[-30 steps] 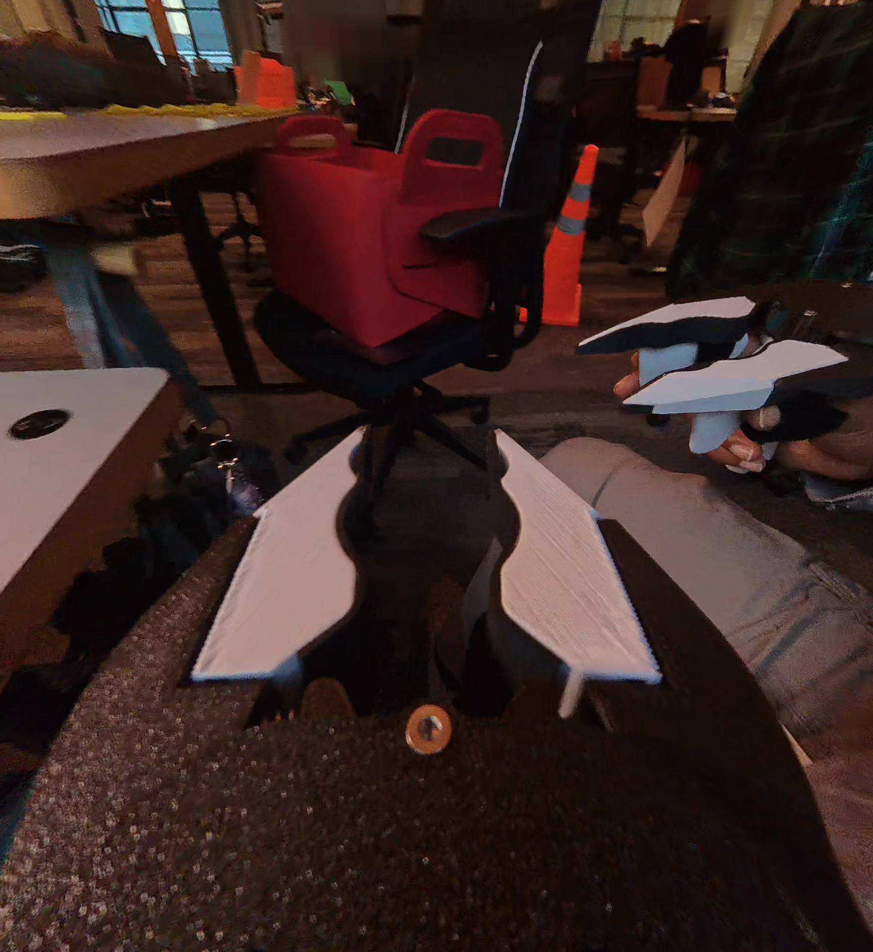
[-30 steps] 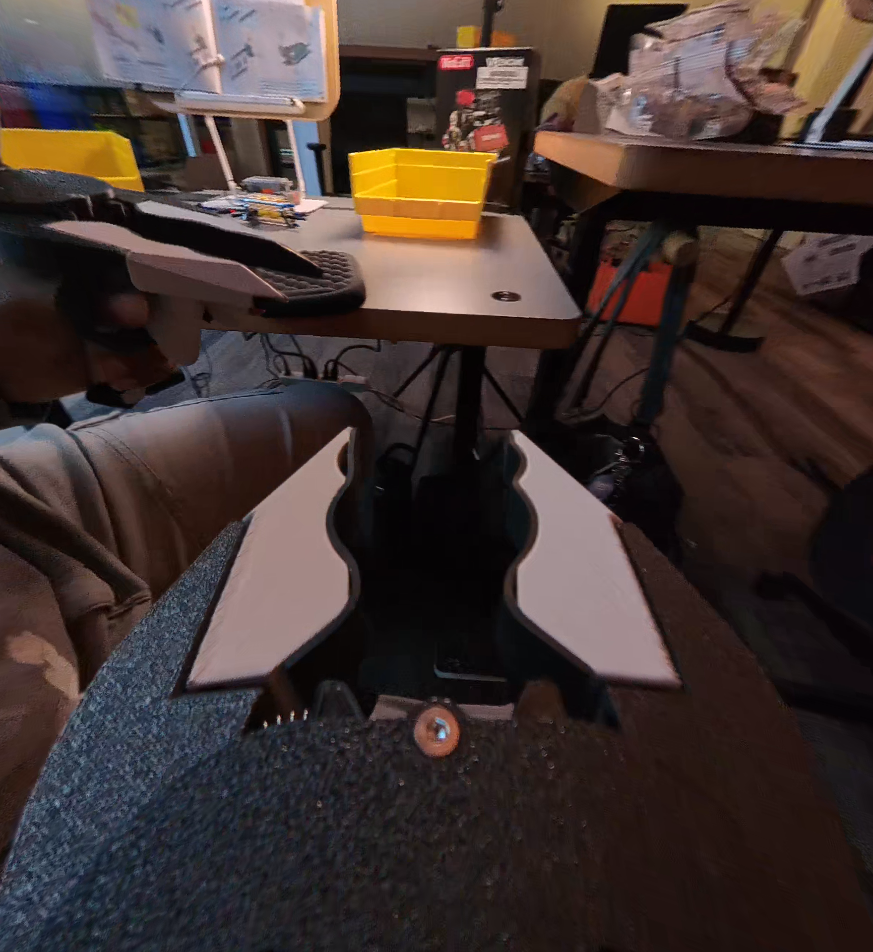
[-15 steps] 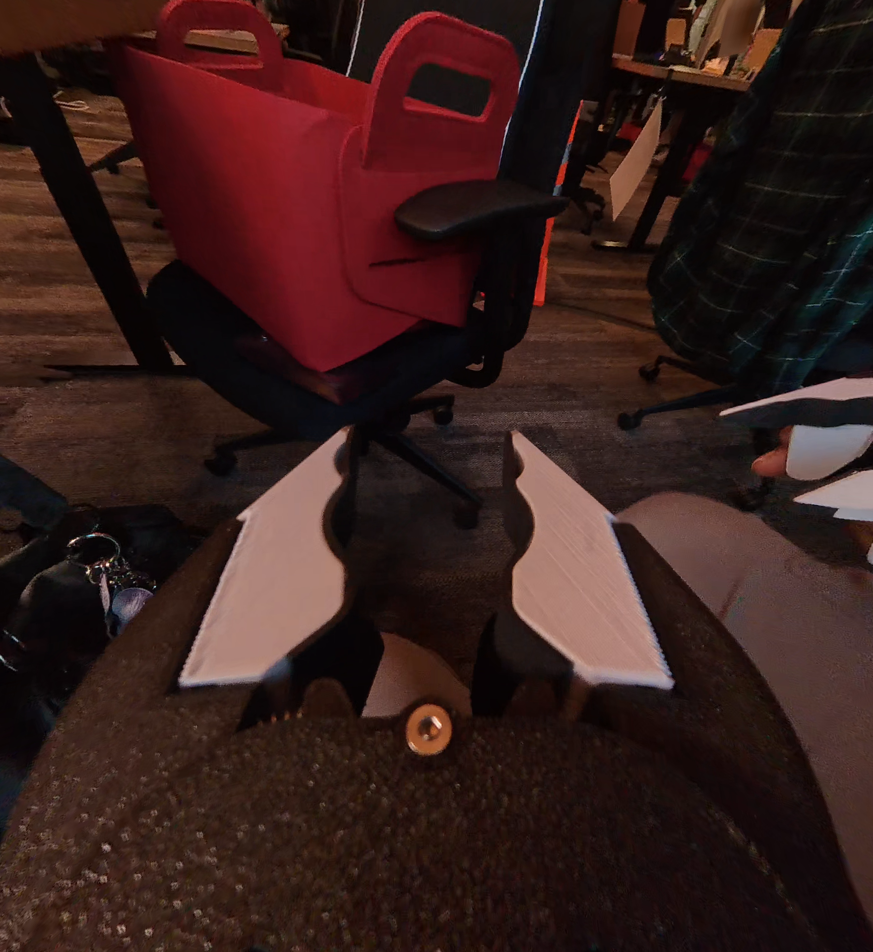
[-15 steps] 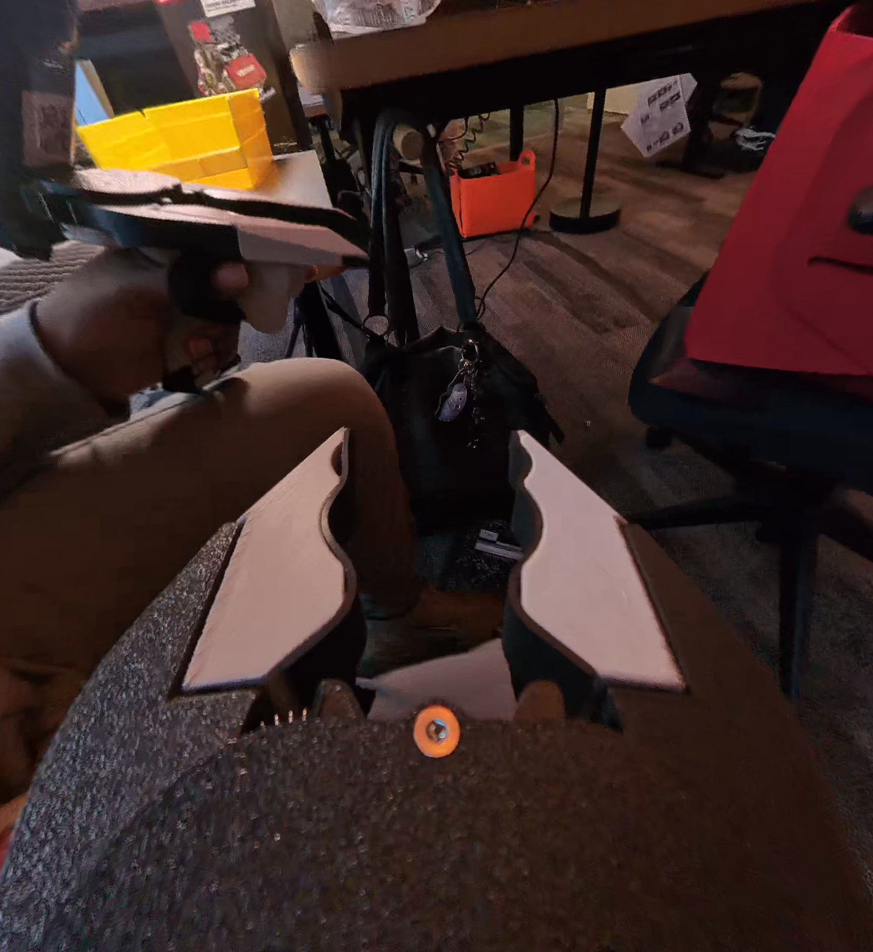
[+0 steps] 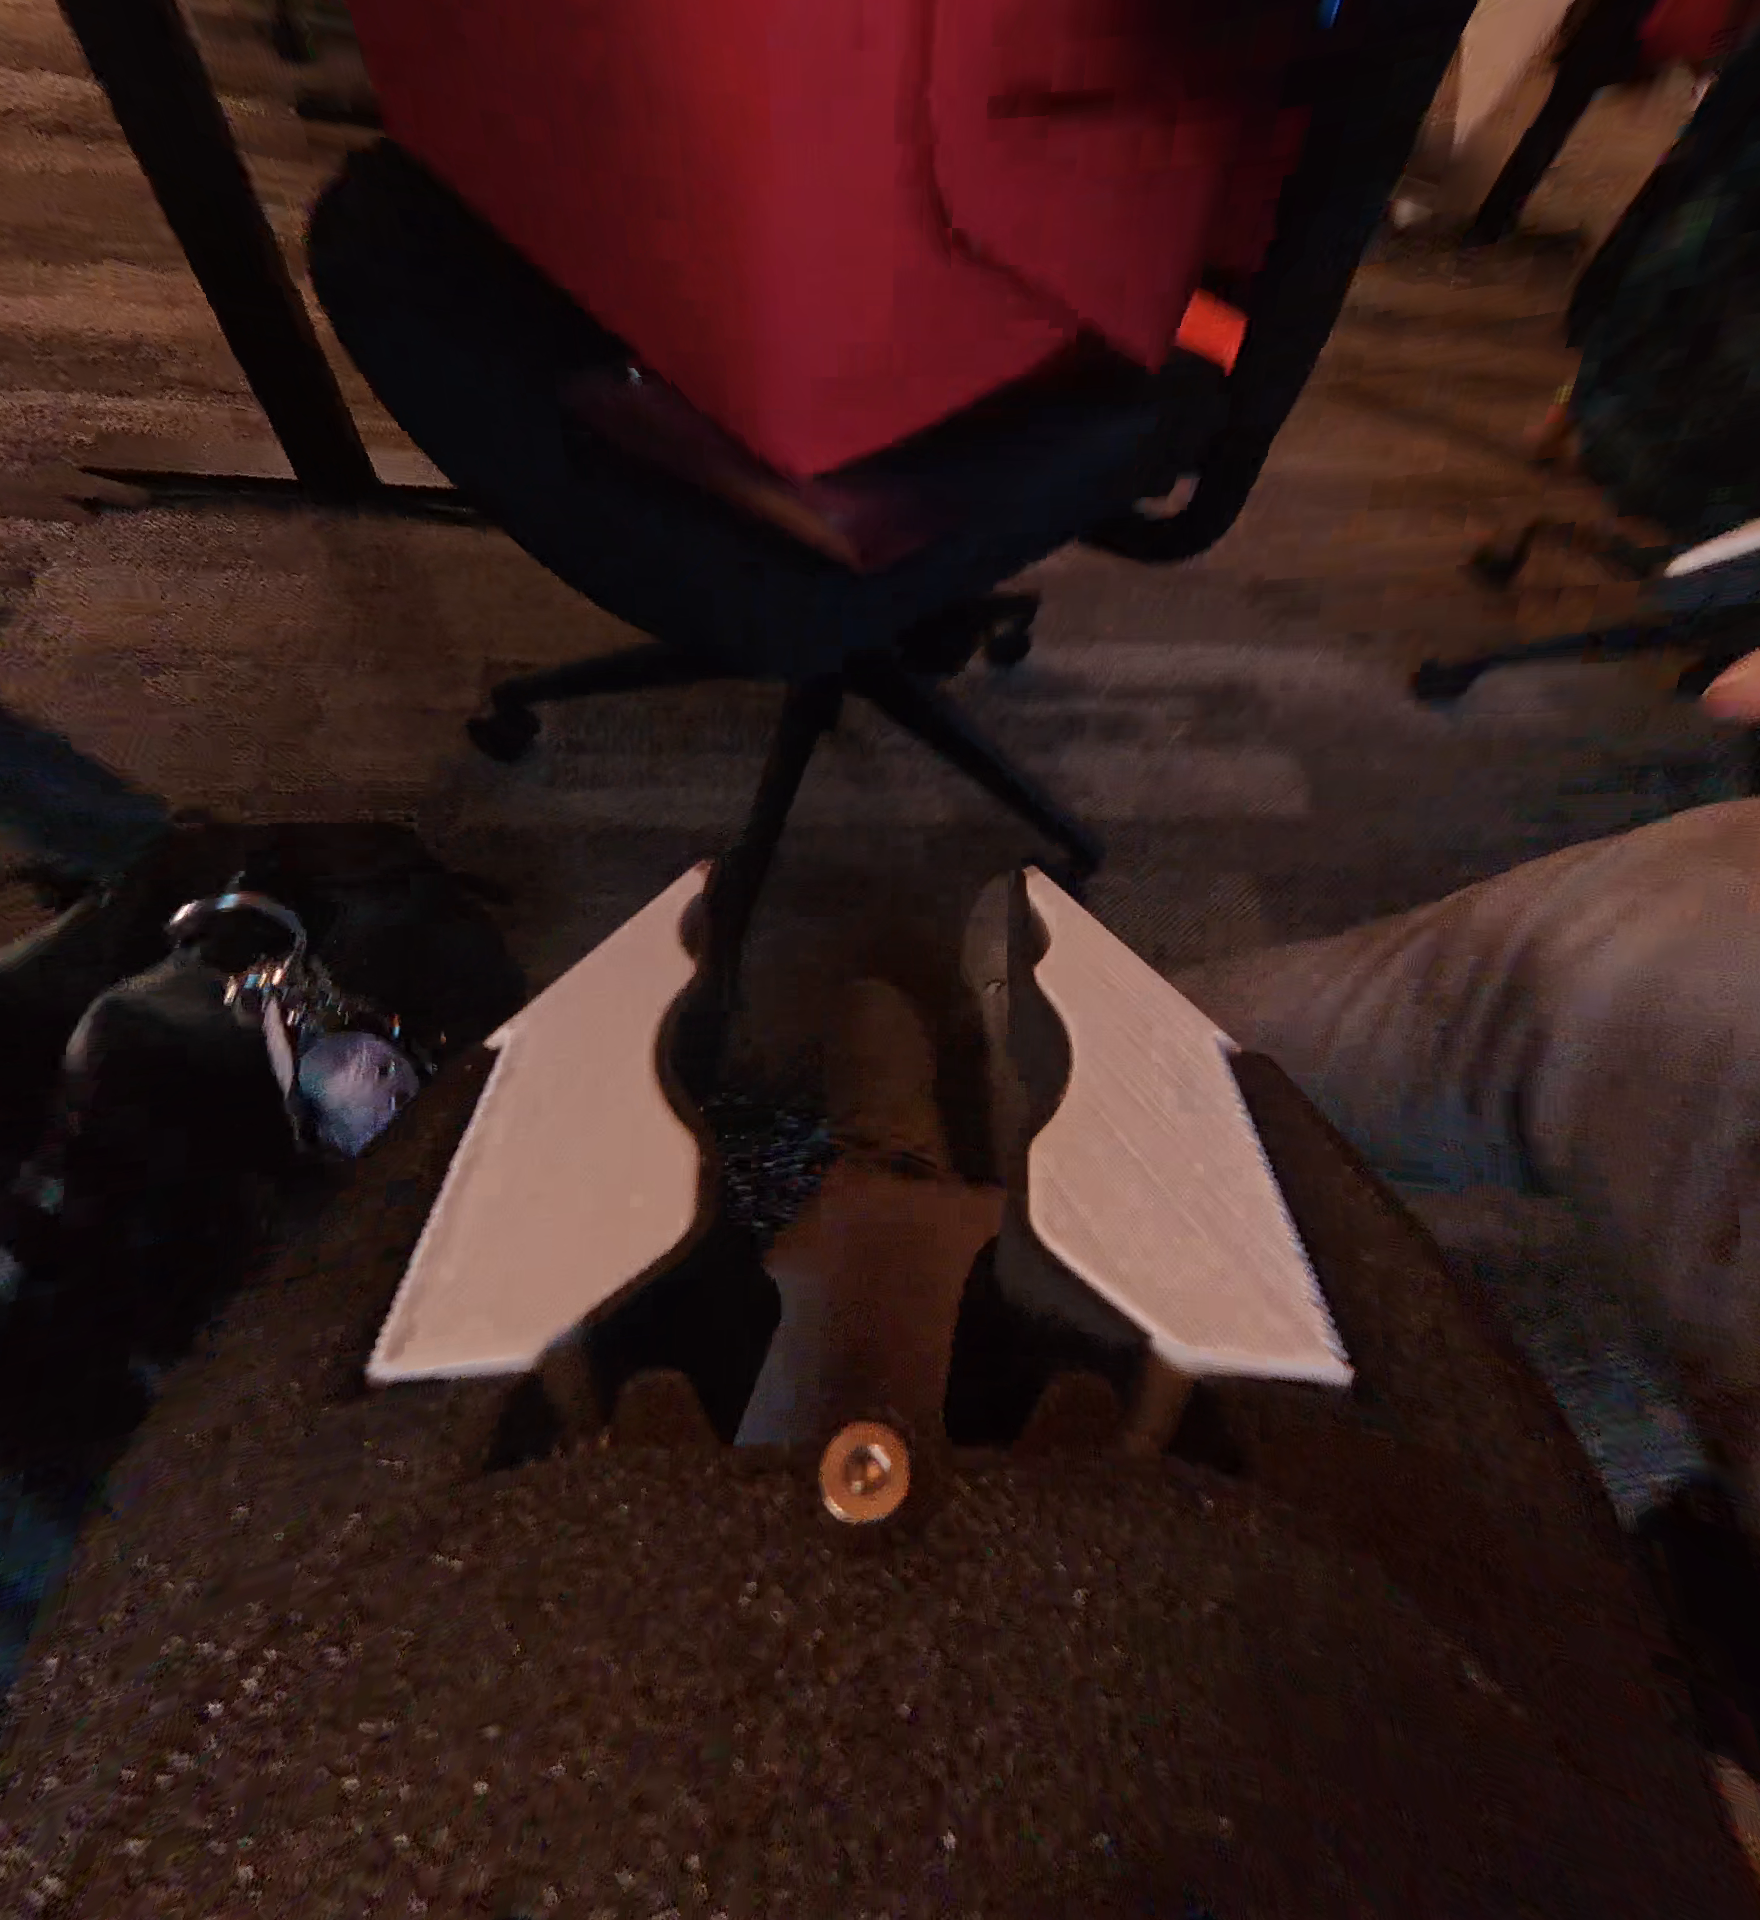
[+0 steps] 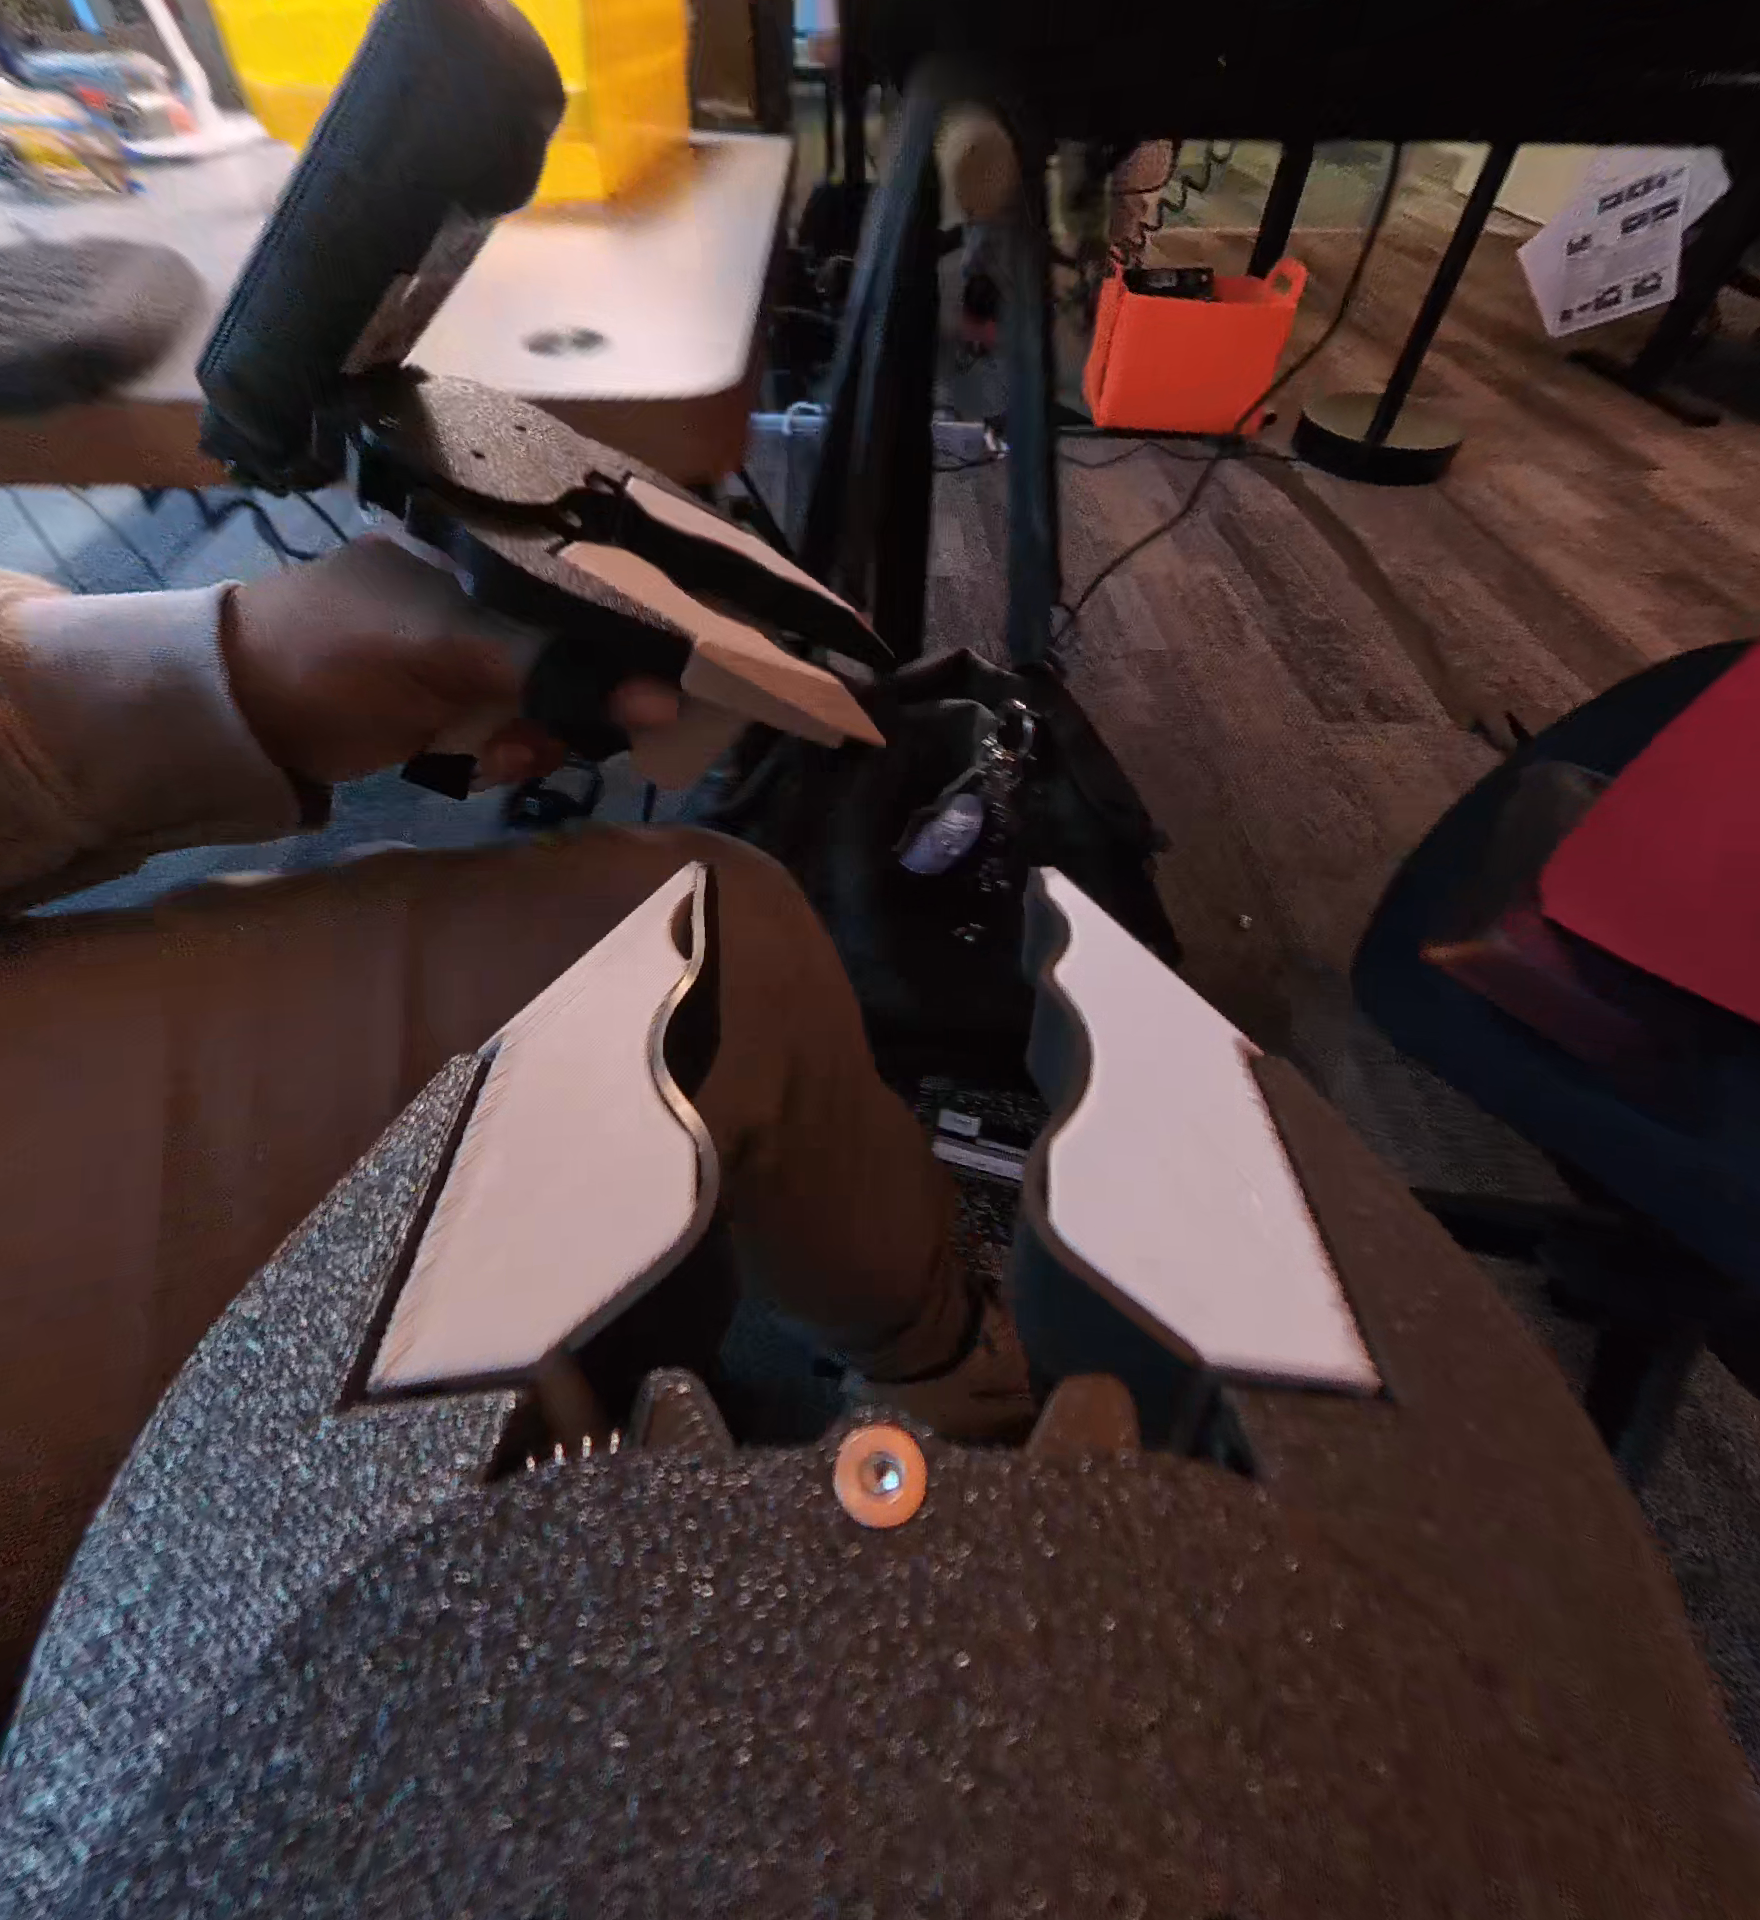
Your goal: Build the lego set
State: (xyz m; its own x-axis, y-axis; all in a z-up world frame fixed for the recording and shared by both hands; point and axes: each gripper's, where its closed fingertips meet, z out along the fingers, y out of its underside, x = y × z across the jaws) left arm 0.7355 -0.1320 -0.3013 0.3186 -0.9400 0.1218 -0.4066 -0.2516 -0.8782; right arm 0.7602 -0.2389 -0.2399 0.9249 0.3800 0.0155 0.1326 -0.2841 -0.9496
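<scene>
The left gripper point(image 5: 860, 935) is pointing forward and down, its two white fingers point(image 5: 564, 1164) spread apart with nothing between them. The right gripper point(image 6: 865, 925) is doing likewise, jaws parted and empty. To the left of the right gripper, the person's left hand point(image 6: 388, 665) is gripping the handle of the left gripper, sleeve showing at the wrist. Below both grippers, the person's legs point(image 6: 232, 1039) are bending at the knee.

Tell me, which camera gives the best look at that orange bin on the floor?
The right wrist view: the orange bin sits in plain sight under the dark desk. The left wrist view shows only an orange sliver beside the red bag, perhaps something else.
</scene>
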